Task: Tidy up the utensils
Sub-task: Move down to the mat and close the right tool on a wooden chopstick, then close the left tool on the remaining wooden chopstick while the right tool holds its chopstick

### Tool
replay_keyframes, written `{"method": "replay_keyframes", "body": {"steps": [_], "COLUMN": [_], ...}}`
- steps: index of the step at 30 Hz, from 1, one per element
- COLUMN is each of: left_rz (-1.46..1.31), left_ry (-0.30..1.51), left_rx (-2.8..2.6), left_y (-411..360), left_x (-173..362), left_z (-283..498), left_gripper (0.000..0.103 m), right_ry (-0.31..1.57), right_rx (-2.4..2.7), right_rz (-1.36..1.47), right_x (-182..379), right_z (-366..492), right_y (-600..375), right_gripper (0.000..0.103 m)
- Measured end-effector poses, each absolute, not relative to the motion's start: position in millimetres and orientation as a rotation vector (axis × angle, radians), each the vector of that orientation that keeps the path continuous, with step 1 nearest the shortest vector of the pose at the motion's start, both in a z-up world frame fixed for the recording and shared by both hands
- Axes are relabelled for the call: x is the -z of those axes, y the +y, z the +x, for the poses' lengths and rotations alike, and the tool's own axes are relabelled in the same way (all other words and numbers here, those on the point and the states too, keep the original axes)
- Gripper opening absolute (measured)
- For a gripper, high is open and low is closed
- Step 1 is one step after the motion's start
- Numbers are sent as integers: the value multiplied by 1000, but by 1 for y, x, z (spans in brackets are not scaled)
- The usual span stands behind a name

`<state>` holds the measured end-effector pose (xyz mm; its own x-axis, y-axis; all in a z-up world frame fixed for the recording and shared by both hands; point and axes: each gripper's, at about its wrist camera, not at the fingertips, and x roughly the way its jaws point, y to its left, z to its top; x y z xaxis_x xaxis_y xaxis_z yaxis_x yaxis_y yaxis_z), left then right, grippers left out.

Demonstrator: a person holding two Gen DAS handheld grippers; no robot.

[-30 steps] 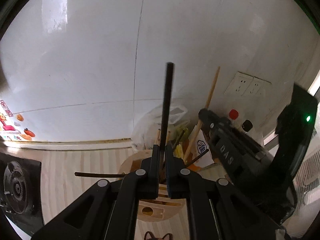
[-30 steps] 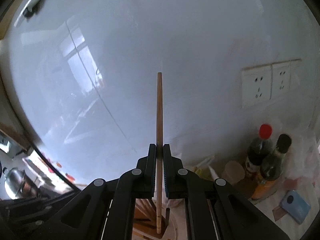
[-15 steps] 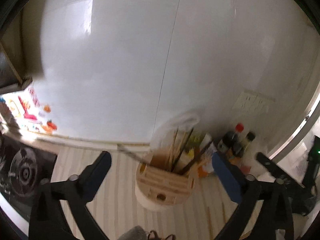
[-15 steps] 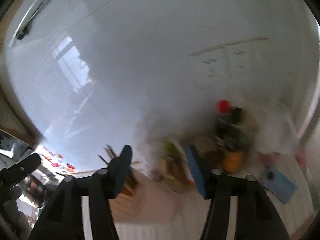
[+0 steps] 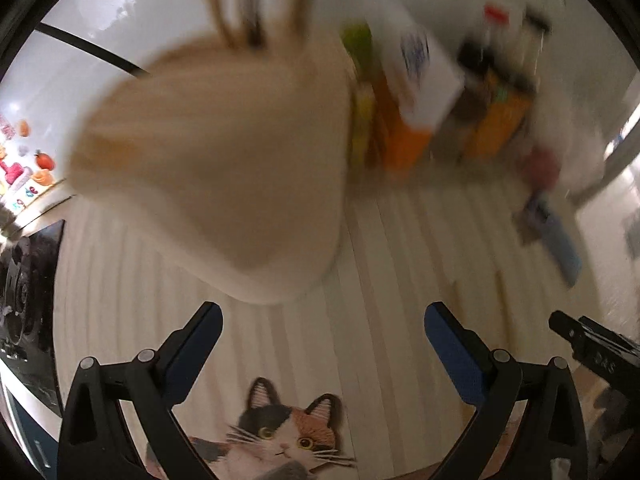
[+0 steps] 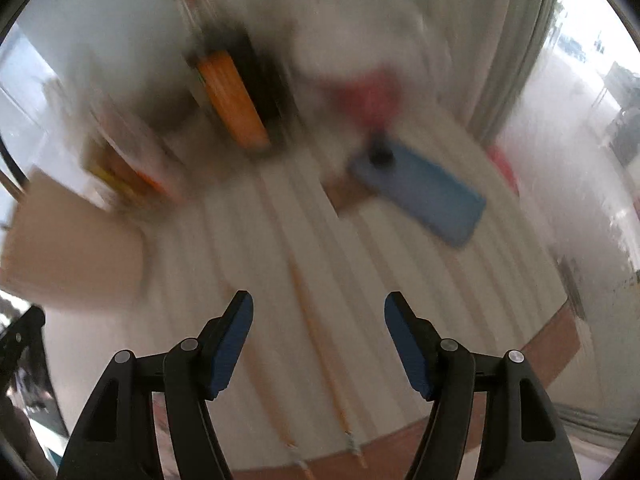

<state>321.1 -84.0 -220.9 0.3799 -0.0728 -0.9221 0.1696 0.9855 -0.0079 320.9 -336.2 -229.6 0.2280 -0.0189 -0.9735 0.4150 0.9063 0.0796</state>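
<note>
step: between picks, reaching for chopsticks (image 6: 316, 344) on mat | left gripper (image 5: 324, 344) wide apart, empty | right gripper (image 6: 319, 338) apart, empty, over chopsticks | next: lower, straddle one, close, carry to holder (image 5: 216, 168)

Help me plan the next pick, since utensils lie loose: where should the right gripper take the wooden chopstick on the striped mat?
Grip the wooden chopstick around mid-shaft, coming straight down from above. It lies flat on the striped mat, long and thin, and runs roughly along the gap of the open right gripper, so the pads would likely close across its width. Blur hides finer detail.
</note>
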Motion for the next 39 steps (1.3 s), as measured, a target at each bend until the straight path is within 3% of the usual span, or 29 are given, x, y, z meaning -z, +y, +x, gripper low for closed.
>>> {"method": "replay_keyframes", "body": {"steps": [4,11,14,15,16,26,32,33,34,39], "left_rz": [148,187,204,212,219,166,256,265,271,262], "left_ry": [1271,1326,1329,1329,1331,1438,1410,1395,1392,1391], "left_rx": [155,164,183,194,211,361,367,373,374,372], "left_y": [-103,-123,-136,-143,-150,-221,-251,-254,-255,-224], "left_x": [265,286,287,286,285,297,315,314,314,317], "left_z": [319,317,318,317,316,309,307,305,302,290], "left_gripper": [103,103,103,103,103,99,42,21,7,5], "right_ry": [1427,1513,1503,1495,1489,1465,1451,1452,1454,1460], "right_rx": [291,263,277,274,285,428,430,432,434,416], "right_rz": [345,260,184,181,176,332,404,393,384,365], "right_x": [276,310,309,308,307,301,297,295,292,294], "right_z": [313,305,302,300,298,266,251,249,253,265], "right_y": [-333,-317,-313,-313,-316,-387,-413,-414,-417,-385], "right_gripper": [67,57,40,28,9,7,8,8,8,8]}}
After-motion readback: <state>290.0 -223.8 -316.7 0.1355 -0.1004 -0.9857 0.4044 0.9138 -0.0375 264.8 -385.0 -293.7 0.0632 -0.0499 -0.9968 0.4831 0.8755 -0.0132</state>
